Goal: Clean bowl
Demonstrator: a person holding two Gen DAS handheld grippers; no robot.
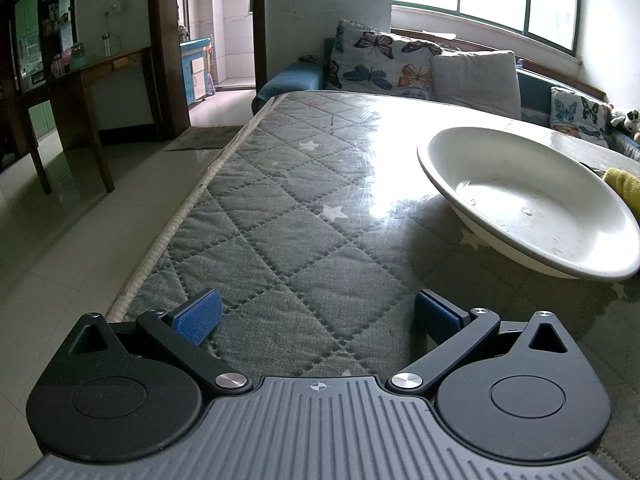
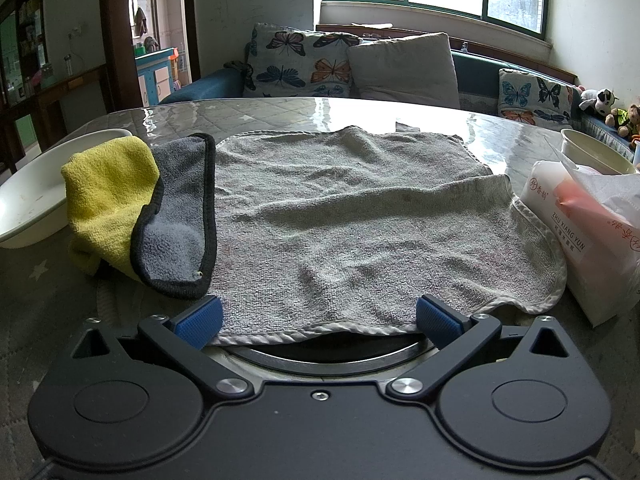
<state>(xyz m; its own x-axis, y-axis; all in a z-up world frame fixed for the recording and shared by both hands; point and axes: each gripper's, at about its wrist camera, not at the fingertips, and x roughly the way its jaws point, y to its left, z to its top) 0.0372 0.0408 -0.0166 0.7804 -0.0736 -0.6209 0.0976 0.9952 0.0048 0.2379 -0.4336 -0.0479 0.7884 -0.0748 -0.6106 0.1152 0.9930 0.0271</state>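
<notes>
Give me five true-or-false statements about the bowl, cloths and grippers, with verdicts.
1. The left gripper is open. True.
2. The right gripper grips the yellow cloth. False: it is open and holds nothing.
3. The white bowl is full of food. False: only a few droplets show.
4. The grey towel lies spread out flat. True.
5. The tissue pack sits inside the bowl. False: it sits right of the towel.
</notes>
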